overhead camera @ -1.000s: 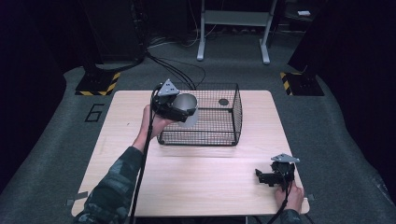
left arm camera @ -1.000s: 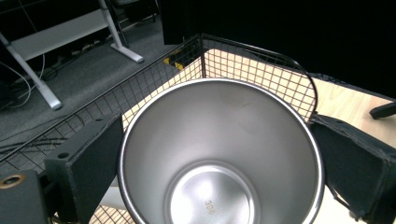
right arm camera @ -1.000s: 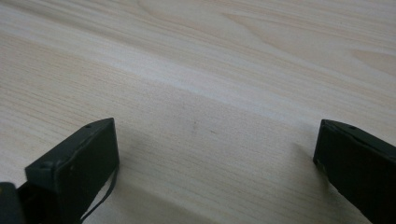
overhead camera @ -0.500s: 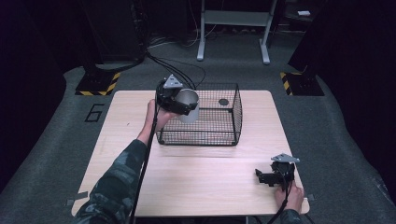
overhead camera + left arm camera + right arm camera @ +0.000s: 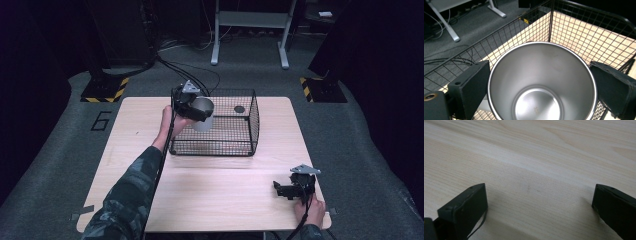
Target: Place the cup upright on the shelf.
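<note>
While the left gripper (image 5: 541, 82) hugs a shiny metal cup (image 5: 541, 85), its two black jaws press on the cup's sides, one at 9 o'clock and one at 3 o'clock in the left gripper view. The cup stands open end up, and it looks empty inside. From the high view, the cup (image 5: 202, 117) hangs over the near-left corner of a black wire basket (image 5: 252, 117), about level with the top rim. Around it, the wire walls (image 5: 574, 32) show close behind the cup.

Over at 5 o'clock on the wooden table (image 5: 225, 190), the right gripper (image 5: 290, 190) rests low with its jaws wide apart and nothing between them.

What could go wrong? The cup is smooth and round, so I think it could slip out if the squeeze gets weak. It might also bump the basket's rim on the way down and tip over. A small dark round thing (image 5: 239, 109) lies on the basket floor at the far side; the cup could land on it if it goes too far.
</note>
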`<action>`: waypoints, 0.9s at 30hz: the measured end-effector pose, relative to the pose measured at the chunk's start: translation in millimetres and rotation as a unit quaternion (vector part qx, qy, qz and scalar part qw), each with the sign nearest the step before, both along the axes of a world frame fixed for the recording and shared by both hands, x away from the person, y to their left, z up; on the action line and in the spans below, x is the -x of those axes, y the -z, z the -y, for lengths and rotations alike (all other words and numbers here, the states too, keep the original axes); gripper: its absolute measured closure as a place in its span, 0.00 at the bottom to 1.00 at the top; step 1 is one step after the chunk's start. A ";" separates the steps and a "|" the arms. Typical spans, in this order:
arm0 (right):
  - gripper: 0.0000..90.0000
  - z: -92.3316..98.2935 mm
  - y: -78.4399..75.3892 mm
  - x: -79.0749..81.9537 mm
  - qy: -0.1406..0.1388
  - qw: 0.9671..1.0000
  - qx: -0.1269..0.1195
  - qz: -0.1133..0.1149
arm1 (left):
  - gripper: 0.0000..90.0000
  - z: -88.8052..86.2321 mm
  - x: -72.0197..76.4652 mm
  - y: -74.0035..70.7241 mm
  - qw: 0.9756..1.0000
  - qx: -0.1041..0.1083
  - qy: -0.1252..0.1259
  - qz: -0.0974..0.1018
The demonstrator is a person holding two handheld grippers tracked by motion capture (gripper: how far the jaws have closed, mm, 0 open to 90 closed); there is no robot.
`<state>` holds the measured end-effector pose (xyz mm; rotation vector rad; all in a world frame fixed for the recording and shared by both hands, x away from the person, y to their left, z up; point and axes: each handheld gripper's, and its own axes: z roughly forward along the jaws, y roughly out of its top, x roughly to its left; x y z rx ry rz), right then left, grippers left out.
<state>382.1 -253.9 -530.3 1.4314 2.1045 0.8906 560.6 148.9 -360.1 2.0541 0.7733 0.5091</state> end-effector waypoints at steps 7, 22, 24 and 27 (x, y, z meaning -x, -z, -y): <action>0.00 0.1 0.0 0.0 0.000 1.000 0.000 0.000 | 0.07 2.6 -6.5 8.6 1.000 -0.010 -0.006 -0.010; 0.00 0.0 0.0 0.0 0.000 1.000 0.000 0.000 | 0.07 12.7 -15.3 26.6 0.999 -0.024 -0.006 -0.037; 0.00 -0.1 0.0 0.0 0.000 1.000 0.000 0.000 | 0.07 14.1 -16.2 29.4 0.999 -0.027 -0.005 -0.041; 0.00 0.1 0.0 0.0 0.000 1.000 0.000 0.000 | 0.07 16.9 -17.8 34.6 0.998 -0.034 -0.002 -0.049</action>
